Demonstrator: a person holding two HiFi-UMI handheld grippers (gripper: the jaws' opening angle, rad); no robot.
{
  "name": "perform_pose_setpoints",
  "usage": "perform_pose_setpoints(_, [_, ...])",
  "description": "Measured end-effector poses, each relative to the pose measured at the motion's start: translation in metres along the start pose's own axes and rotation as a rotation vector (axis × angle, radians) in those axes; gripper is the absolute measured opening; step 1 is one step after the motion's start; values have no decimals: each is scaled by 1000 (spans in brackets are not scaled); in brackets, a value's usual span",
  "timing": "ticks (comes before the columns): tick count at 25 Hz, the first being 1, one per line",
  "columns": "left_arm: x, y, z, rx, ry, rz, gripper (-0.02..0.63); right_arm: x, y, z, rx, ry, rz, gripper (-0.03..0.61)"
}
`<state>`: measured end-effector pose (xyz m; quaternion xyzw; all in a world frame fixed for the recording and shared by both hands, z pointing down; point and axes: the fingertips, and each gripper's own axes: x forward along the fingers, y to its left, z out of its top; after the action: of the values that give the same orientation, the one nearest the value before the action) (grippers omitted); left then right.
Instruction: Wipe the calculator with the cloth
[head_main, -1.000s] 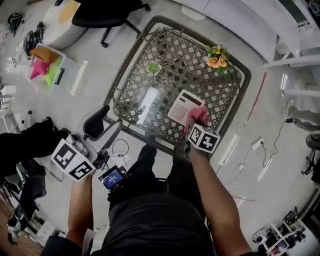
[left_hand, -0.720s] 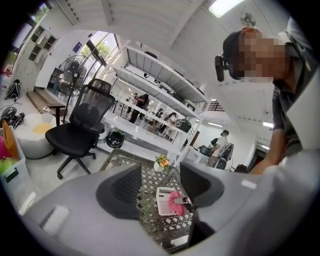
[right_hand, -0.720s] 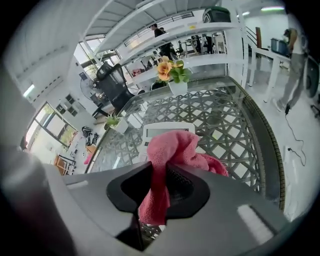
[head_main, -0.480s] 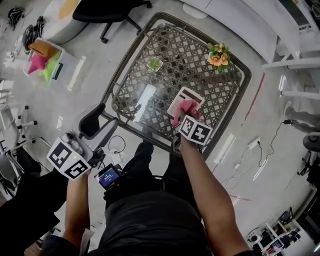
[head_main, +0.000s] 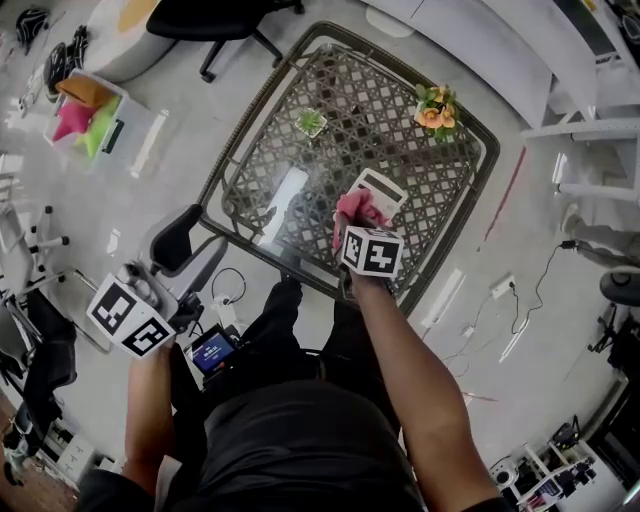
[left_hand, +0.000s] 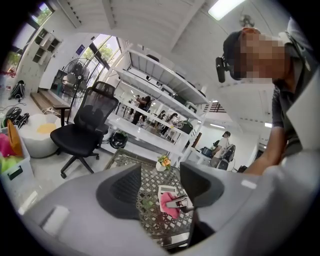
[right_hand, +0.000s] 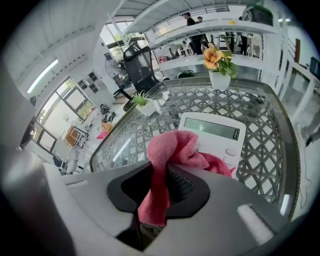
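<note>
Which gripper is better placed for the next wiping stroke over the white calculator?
Right. The right gripper is shut on the pink cloth, which lies on the white calculator. The left gripper is open, empty, off the wicker lattice table.

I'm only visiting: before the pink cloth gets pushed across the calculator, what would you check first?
1. Pink cloth gripped: ok, the right gripper is shut on it.
2. Cloth on calculator: ok, it lies over the near part.
3. Calculator flat on table: ok.
4. Calculator held steady: not ok, nothing holds it.
5. Left gripper out of the way: ok, open, empty, beside the table.
6. Flower pot clear: ok, it stands beyond the calculator.
</note>
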<state>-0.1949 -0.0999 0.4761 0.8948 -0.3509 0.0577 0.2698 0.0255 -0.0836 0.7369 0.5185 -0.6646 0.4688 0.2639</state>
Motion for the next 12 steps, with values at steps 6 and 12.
perform_pose_setpoints(6, [-2,-4,3,7,-11,-6,261,-6,4,-17,-233,64,-24,72])
perform_pose_setpoints(12, [-5,-9,9,18,-18,-11,261,-23,-18,-36,-330,98,-84,71])
